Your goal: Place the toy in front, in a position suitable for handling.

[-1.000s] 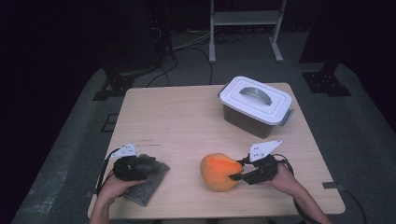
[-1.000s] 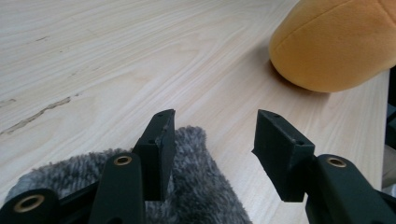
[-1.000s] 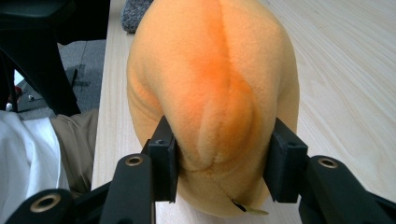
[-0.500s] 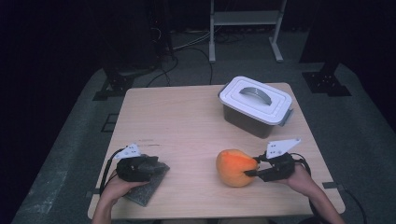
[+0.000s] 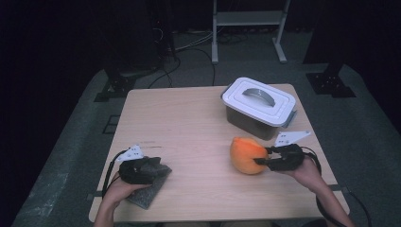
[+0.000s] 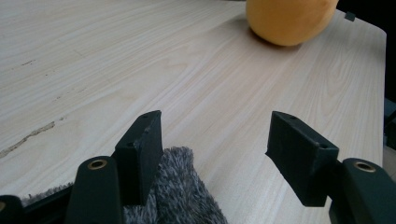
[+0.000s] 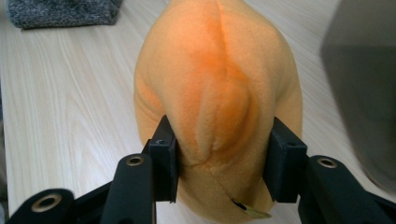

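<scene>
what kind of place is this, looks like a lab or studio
Probably a lab or recording studio, not a home: a lone wooden table on grey carpet with dark surroundings, loose cables trailing over the floor behind it, and a white metal stand at the back.

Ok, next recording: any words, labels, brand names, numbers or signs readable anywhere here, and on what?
None can be read.
Orange plush toy: a small tag at its base, too small and cut off to read.
White-lidded storage box: no label visible.
Grey fuzzy cloth: no print.
Wooden table: only scuff marks, no writing.
</scene>
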The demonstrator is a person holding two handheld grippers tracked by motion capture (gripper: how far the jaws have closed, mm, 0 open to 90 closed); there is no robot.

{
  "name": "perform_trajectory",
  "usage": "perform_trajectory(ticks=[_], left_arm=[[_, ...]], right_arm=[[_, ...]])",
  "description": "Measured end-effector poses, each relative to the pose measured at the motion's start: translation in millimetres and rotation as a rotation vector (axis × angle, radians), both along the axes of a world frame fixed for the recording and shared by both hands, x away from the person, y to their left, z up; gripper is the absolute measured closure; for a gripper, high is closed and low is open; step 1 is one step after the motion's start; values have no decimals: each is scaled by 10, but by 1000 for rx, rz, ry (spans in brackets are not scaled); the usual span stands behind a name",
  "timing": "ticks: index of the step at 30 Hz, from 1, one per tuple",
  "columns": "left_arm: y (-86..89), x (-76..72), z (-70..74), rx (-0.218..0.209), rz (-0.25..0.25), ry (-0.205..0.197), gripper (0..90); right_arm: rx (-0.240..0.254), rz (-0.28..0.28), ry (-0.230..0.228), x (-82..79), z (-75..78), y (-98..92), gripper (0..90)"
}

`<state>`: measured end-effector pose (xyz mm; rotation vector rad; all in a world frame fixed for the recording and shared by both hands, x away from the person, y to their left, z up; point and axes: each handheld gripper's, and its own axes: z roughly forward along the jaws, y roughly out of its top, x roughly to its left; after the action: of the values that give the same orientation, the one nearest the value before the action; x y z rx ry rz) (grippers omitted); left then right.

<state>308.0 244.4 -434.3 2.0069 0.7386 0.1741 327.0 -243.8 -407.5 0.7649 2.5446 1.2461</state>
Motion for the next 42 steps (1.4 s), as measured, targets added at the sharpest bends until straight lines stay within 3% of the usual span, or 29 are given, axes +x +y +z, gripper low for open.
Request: perform_trajectory(ticks=[8,14,18,20,25,26,31,36,40,42], left_arm=[[-8,-9,-7,2,-2,-1,334],[-32,-8,-16,7,-7,-2,317],[-42,-6,-15,12,-9,-3,311],[-51,-9,-11,12,-11,-3,310],[-64,-16,-9,10,-18,-6,300],[-66,-16,-15,15,-19,-5,294],[-66,-16,-27,19,-22,-1,293],[-69,-17,-23,19,-26,-3,290],[-66,-13,-26,14,-26,-2,288],[-68,-12,-29,14,-28,-1,288]], right_arm=[[-43,47,-3,-128,-15,575,428],[-58,91,-8,-281,-13,818,348],[-27,164,41,-365,7,917,346],[-51,191,34,-417,12,973,342],[-34,238,50,-442,45,980,376],[0,266,65,-428,91,939,386],[21,263,39,-351,183,818,397],[10,282,-6,-129,256,733,397],[-2,315,-14,67,230,721,394],[15,317,4,149,202,718,389]])
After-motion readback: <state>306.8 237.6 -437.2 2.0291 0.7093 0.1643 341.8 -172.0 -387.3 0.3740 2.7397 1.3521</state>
